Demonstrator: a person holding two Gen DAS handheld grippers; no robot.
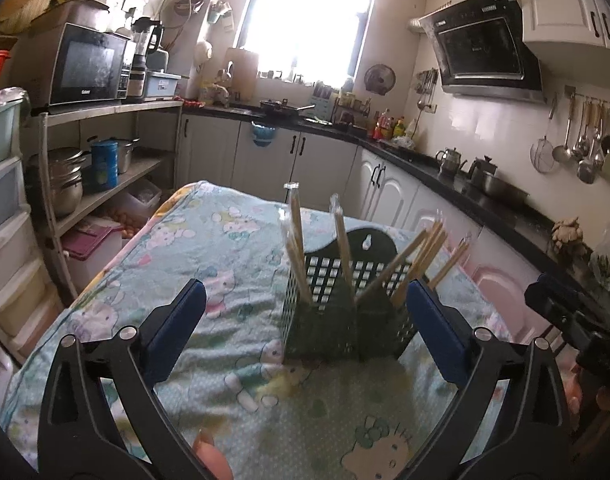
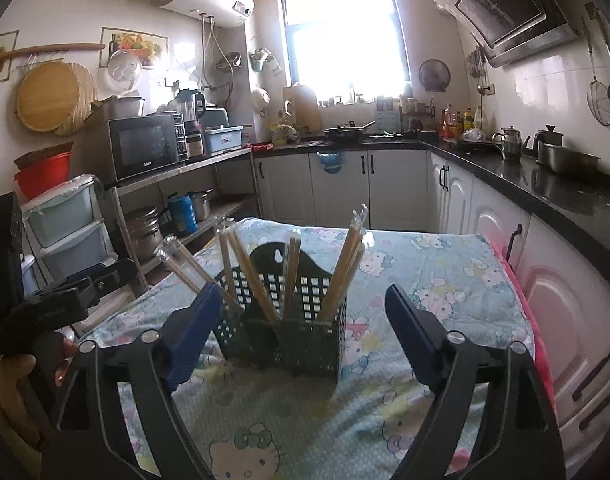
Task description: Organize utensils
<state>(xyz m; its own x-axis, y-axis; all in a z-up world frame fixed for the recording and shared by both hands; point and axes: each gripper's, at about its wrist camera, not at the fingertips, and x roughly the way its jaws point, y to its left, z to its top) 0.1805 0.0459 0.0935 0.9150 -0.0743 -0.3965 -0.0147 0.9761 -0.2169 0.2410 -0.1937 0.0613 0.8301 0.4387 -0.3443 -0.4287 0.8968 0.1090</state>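
Note:
A dark green perforated utensil holder [image 1: 345,312] stands upright on the cartoon-print tablecloth [image 1: 209,320]. Several wrapped pairs of wooden chopsticks [image 1: 297,248] lean out of its compartments. My left gripper [image 1: 305,304] is open and empty, its blue pads either side of the holder's near face, short of it. In the right wrist view the holder [image 2: 289,320] with the chopsticks [image 2: 345,264] stands just beyond my right gripper [image 2: 301,304], which is open and empty. The right gripper shows at the left view's right edge [image 1: 565,312], and the left gripper at the right view's left edge [image 2: 57,304].
A shelf rack with a microwave [image 1: 85,66], pots and plastic drawers [image 1: 5,200] stands to the left of the table. A black counter [image 2: 545,184] with kettles runs along the right wall. White cabinets [image 2: 345,188] stand under the window behind the table.

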